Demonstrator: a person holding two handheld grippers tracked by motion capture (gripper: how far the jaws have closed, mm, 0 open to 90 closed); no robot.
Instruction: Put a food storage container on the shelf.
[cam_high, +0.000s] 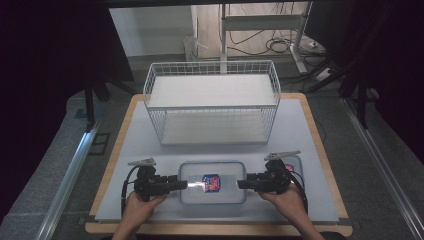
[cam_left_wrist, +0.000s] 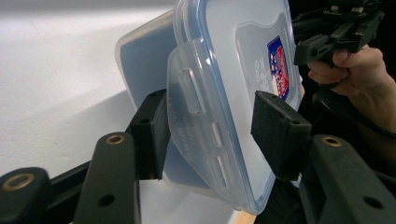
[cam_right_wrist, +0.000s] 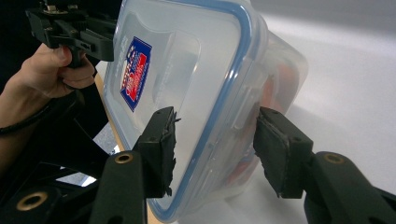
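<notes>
- The counter (cam_high: 300, 130) is a wood-edged top under a pale grey mat, standing on grey floor with dark curtains at either side.
- A white wire basket (cam_high: 212, 100) stands on the mat at the far side of the lidded plastic container (cam_high: 212, 182), well apart from it.
- Beyond the basket, cables lie on the floor by a metal stand (cam_high: 260, 22).
- The container lies near the counter's front edge, between the two tongs.
- Left tongs (cam_left_wrist: 210, 126) stand wide, jaws straddling the container's end latch.
- Right tongs (cam_right_wrist: 217, 144) stand wide, jaws straddling the opposite end.
</notes>
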